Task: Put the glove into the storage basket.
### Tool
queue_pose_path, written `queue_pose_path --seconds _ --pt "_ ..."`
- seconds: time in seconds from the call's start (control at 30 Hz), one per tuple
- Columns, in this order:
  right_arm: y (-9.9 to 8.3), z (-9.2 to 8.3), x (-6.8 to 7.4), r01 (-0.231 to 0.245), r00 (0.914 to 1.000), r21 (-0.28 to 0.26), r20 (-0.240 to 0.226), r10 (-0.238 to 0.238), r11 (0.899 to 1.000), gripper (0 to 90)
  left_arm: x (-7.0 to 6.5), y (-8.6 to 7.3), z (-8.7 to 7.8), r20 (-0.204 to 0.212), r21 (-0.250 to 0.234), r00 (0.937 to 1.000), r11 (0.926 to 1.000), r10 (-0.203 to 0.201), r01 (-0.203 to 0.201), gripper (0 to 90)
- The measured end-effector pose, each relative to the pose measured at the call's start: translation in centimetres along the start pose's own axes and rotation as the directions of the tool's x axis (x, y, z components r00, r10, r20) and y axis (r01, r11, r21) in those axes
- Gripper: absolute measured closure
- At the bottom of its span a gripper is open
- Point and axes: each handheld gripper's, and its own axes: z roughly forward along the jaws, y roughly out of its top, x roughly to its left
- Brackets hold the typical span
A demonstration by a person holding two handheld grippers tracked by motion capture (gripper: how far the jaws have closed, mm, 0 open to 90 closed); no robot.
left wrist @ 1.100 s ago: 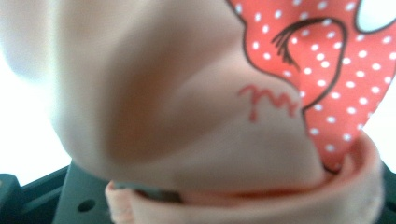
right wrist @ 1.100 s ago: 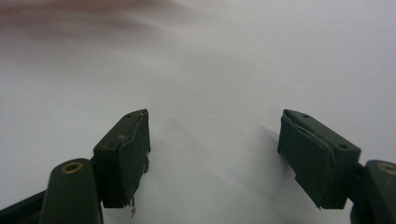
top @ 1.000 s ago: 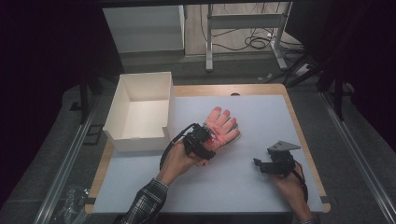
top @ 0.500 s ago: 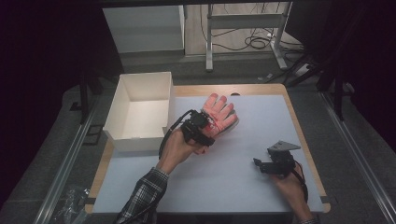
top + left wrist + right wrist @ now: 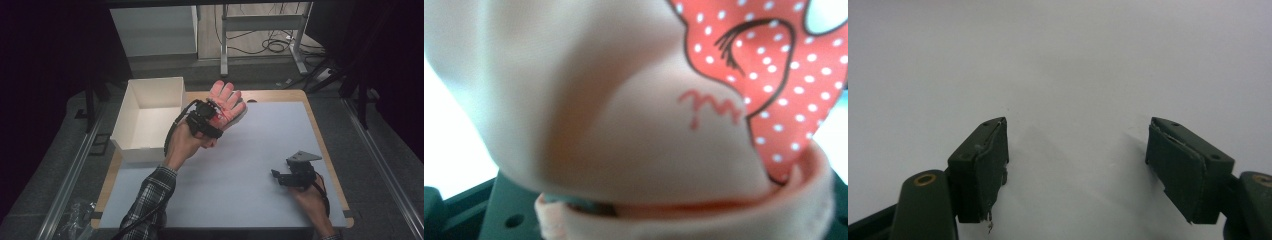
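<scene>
A pink glove [image 5: 227, 102] with a red dotted print hangs above the table's far middle, lifted off the white mat [image 5: 250, 165]. My left gripper [image 5: 210, 112] is shut on its cuff end. In the left gripper view the glove [image 5: 649, 120] is pressed up close, blurred, its rolled cuff at the bottom. My right gripper [image 5: 280, 176] rests low over the mat near the front right. Its jaws stand open with nothing between them, and its fingertips [image 5: 983, 155] frame bare mat in the right gripper view.
An open white box [image 5: 147, 117] stands at the table's left edge, just left of the raised glove. The wooden table edge [image 5: 325, 150] borders the mat on the right. Dark floor, cables and a metal frame lie beyond the far side.
My left gripper has risen with the glove and carried it farther from the person and slightly left, off the mat. The right gripper has stayed where it was.
</scene>
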Motion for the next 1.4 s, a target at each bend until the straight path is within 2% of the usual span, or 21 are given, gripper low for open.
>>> queue_pose_path --seconds 0.27,0.4,0.6,0.73,0.9,1.1,1.2,1.23,1.33,1.37,1.4 --pt "0.0 0.0 0.0 0.0 1.0 0.0 0.0 0.0 1.0 25.3 2.3 0.6 -1.5 -0.053 -0.012 0.9968 0.9982 -0.059 0.059 37.1" --pt "0.0 0.0 0.0 0.001 1.0 -0.001 0.0 -0.001 1.0 25.3 3.5 0.6 -2.2 -0.081 -0.021 0.9927 0.9959 -0.09 0.088 37.1" --pt "0.0 0.0 0.0 0.001 1.0 -0.001 0.0 -0.001 1.0 25.3 5.3 0.3 -3.3 -0.121 -0.04 0.983 0.9902 -0.138 0.134 37.1" --pt "0.0 0.0 0.0 0.001 1.0 -0.001 0.0 -0.001 1.0 25.3 6.7 -0.2 -4.1 -0.149 -0.055 0.974 0.9849 -0.171 0.164 36.9" --pt "0.0 0.0 0.0 0.002 1.0 -0.002 0.001 -0.002 1.0 25.3 8.5 -1.2 -5.2 -0.183 -0.071 0.9594 0.9762 -0.215 0.205 36.5" --pt "0.0 0.0 0.0 0.003 1.0 -0.002 0.001 -0.003 1.0 25.3 10.6 -2.7 -6.2 -0.219 -0.084 0.9364 0.9613 -0.275 0.262 36.1" --pt "0.0 0.0 0.0 0.002 1.0 -0.002 0.001 -0.002 1.0 25.2 11.7 -3.7 -6.3 -0.228 -0.094 0.9186 0.9463 -0.323 0.309 36.0" --pt "0.0 0.0 0.0 0.002 1.0 -0.002 0.001 -0.002 1.0 25.2 12.0 -4.0 -6.3 -0.232 -0.092 0.915 0.944 -0.33 0.317 35.9" --pt "0.0 0.0 0.0 0.002 1.0 -0.002 0.001 -0.002 1.0 25.3 13.2 -5.1 -6.0 -0.249 -0.091 0.8976 0.9314 -0.364 0.352 36.0" --pt "0.0 0.0 0.0 0.002 1.0 -0.002 0.001 -0.002 1.0 25.3 13.7 -5.5 -5.8 -0.25 -0.086 0.8904 0.9246 -0.381 0.371 36.0" --pt "0.0 0.0 0.0 0.002 1.0 -0.002 0.001 -0.002 1.0 25.2 14.0 -5.8 -5.6 -0.249 -0.088 0.8861 0.9203 -0.391 0.381 36.0"
